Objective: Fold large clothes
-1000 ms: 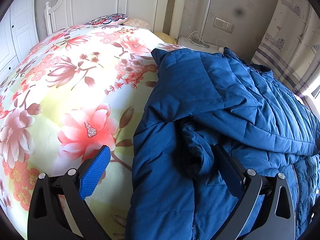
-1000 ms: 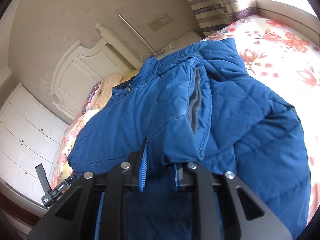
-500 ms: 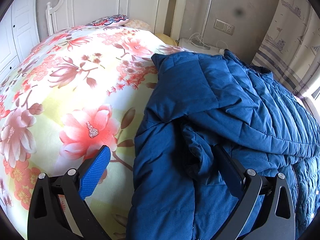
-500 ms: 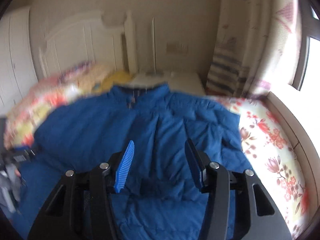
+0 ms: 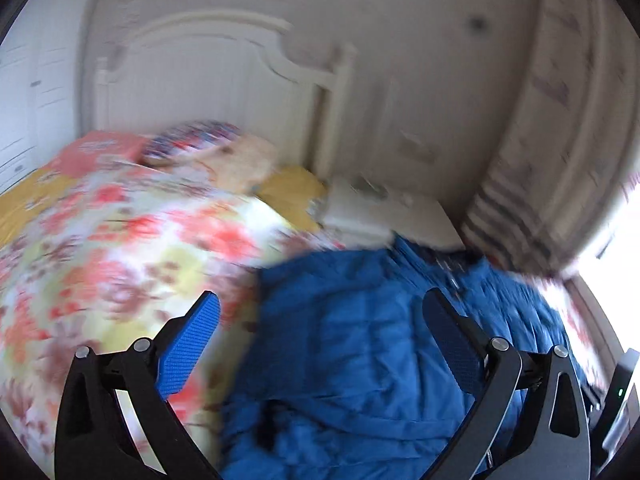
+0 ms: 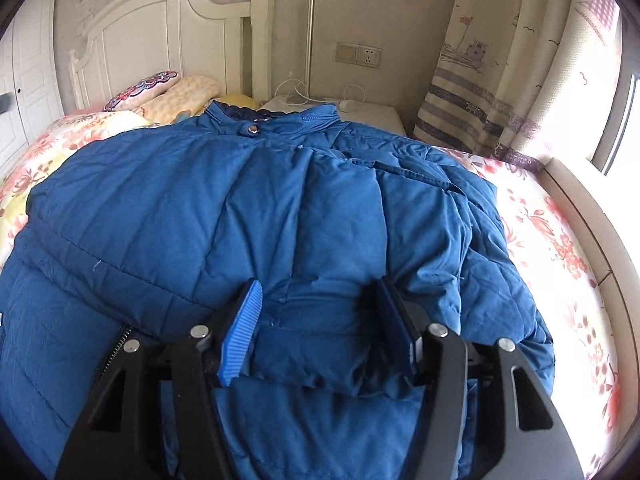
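A: What sits nearest the lens in the right wrist view?

B: The right gripper (image 6: 320, 312), low in the middle of the frame. Its jaws have just been opening and now stand apart. A fold of the blue jacket (image 6: 248, 208) lies between them, but the pads do not press on it.

A: And the left one?

B: The left gripper (image 5: 320, 340) fills the bottom of its blurred frame, jaws spread wide and holding nothing. The left blue pad (image 5: 188, 352) is over the floral bedspread (image 5: 120, 248), the right one over the jacket (image 5: 360, 340).

A: Where does the jacket lie?

B: Spread on the bed. In the right wrist view it fills the centre, with its collar and snap (image 6: 253, 129) toward the top of the frame.

A: Behind that?

B: Pillows (image 6: 176, 94) at upper left, against a white headboard (image 6: 168, 28). A white nightstand (image 6: 372, 114) is just beyond the collar, a wall socket (image 6: 359, 54) above it, and a patterned curtain (image 6: 492, 72) at upper right.
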